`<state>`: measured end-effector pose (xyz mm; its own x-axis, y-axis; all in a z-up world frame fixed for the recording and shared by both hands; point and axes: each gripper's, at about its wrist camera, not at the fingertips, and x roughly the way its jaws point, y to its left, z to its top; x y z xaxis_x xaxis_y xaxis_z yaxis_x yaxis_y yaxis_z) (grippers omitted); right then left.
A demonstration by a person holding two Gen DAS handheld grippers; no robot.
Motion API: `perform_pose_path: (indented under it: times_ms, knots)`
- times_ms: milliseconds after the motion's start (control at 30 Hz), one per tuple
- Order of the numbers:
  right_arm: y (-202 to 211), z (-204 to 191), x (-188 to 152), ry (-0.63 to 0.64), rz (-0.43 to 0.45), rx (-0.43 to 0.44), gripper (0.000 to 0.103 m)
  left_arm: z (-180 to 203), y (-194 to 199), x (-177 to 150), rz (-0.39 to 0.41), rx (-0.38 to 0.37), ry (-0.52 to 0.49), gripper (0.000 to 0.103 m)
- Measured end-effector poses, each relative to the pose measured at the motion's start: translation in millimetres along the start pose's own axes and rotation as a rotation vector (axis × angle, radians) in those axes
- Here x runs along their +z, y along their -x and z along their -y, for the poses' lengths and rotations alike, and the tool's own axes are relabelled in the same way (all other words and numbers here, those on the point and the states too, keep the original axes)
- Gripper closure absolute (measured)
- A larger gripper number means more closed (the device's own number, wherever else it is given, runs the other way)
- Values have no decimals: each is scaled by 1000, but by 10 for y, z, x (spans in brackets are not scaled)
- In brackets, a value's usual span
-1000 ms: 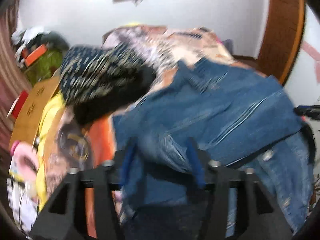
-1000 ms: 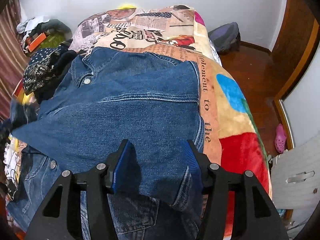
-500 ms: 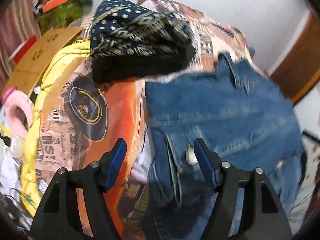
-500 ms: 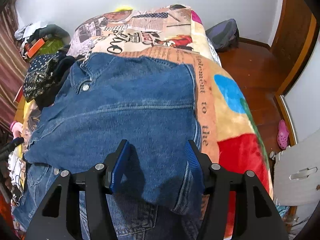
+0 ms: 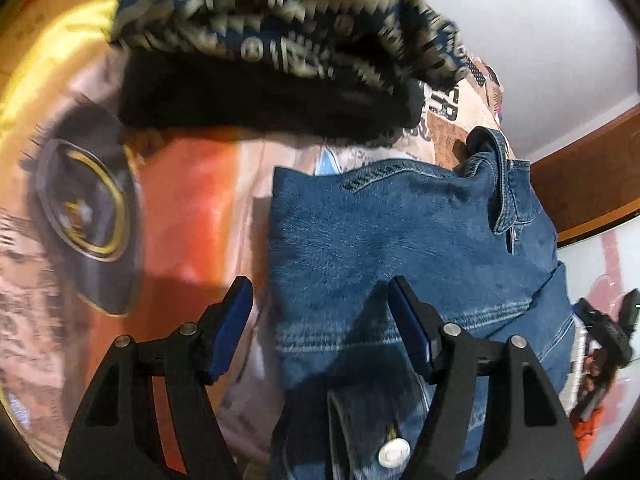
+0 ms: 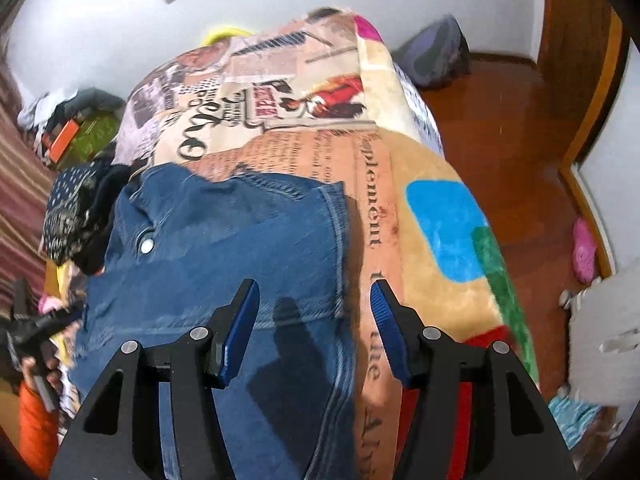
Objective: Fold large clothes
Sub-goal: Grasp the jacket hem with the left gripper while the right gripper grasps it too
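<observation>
Since a second ago the left tongs (image 5: pixel 320 300) have swung off the middle of the jacket (image 5: pixel 400 248) to its left edge and dropped closer to the bed, so the dark clothes pile (image 5: pixel 272 52) that sat at upper left now fills the top of the left view. Their jaws have just been opening; they now stand apart, the left pad over the blanket (image 5: pixel 192 184), the right pad over denim, with the jacket's edge running between them and nothing pinched. The right tongs (image 6: pixel 314 292) have slid toward the jacket's right edge: earlier both pads lay over denim, now the left pad is over the jacket (image 6: pixel 224 248) and the right pad over the printed blanket (image 6: pixel 376 216). Their jaws are also apart, holding nothing.

The jacket lies folded on the bed, filling the centre and lower right of the left view and the lower left of the right view, collar toward the top of the frame, one metal button (image 6: pixel 147 245) showing near the collar. The clothes pile (image 6: pixel 76 216) touches its upper left corner. At the far left edge of the right view a hand (image 6: pixel 38 368) with an orange sleeve (image 6: pixel 34 428) grips the other tool; the same shows at the lower right edge of the left view. Wooden floor (image 6: pixel 520 128) and a pink shoe (image 6: pixel 583 250) lie right of the bed.
</observation>
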<state>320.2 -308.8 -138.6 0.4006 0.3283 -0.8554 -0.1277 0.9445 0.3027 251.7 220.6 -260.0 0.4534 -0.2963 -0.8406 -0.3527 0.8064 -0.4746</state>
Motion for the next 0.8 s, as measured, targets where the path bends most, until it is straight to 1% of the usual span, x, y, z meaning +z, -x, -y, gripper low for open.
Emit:
perform_pose_path:
  times_ms: [100, 167, 267, 333, 400, 433, 467, 500, 533, 567, 600, 667, 733, 800]
  knots:
    - [-163, 128, 94, -44, -39, 27, 49, -84, -144, 63, -36, -69, 53, 34]
    - [-258, 151, 144, -43, -65, 56, 49, -142, -249, 106, -58, -118, 91, 34]
    - [-423, 123, 199, -33, -102, 80, 49, -187, -395, 174, -61, -110, 107, 34]
    - [-509, 117, 225, -42, -119, 94, 49, -181, -410, 207, -47, -117, 111, 34]
    - [-575, 110, 239, -55, -132, 133, 49, -165, -422, 230, -43, -126, 112, 34]
    - [-596, 108, 243, -59, -132, 144, 49, -150, -422, 232, -42, -126, 106, 38]
    - [-608, 101, 248, -62, -124, 146, 49, -126, -408, 231, -40, -133, 93, 49]
    - [-610, 93, 246, -61, -119, 144, 51, -95, -389, 232, -34, -135, 85, 55]
    - [-597, 80, 243, -58, -111, 139, 55, -53, -346, 234, -23, -125, 72, 73]
    - [-568, 57, 236, -51, -98, 135, 68, 11, -278, 230, 3, -90, 47, 91]
    - [-536, 40, 237, -44, -86, 123, 80, 80, -198, 232, 40, -48, 16, 93]
    - [-416, 12, 247, -30, -42, 108, 91, 285, -3, 245, 133, 39, -66, 96]
    - [-251, -4, 274, -26, 10, 125, 93, 513, 172, 272, 192, 96, -143, 96]
    - [-8, -45, 313, -16, 68, 139, 95, 781, 376, 290, 247, 130, -221, 96]
